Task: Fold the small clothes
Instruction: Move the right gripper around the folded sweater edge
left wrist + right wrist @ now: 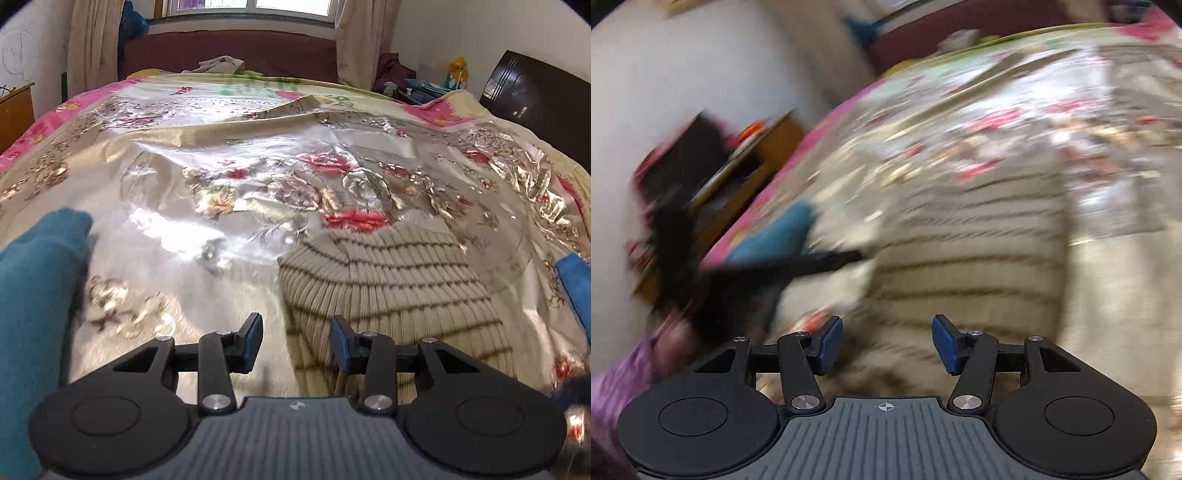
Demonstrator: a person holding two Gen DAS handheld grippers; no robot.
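Striped garment [388, 280] lies flat on bed [221, 229], partly folded by the look. Left tool [297, 341] w/ jaws apart, empty, at garment's near left edge. Right tool [886, 345] also apart, empty, over garment. Next: regrasp an edge, both sides.

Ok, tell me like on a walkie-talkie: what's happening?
Left gripper open, empty. Right gripper open, empty. Striped top flat on bedspread. Teal cloth off to the side, not blocking.

sweater [391, 280] on bedspread [229, 177] | cloth [37, 280] left of sweater | headboard [229, 51] behind, far end
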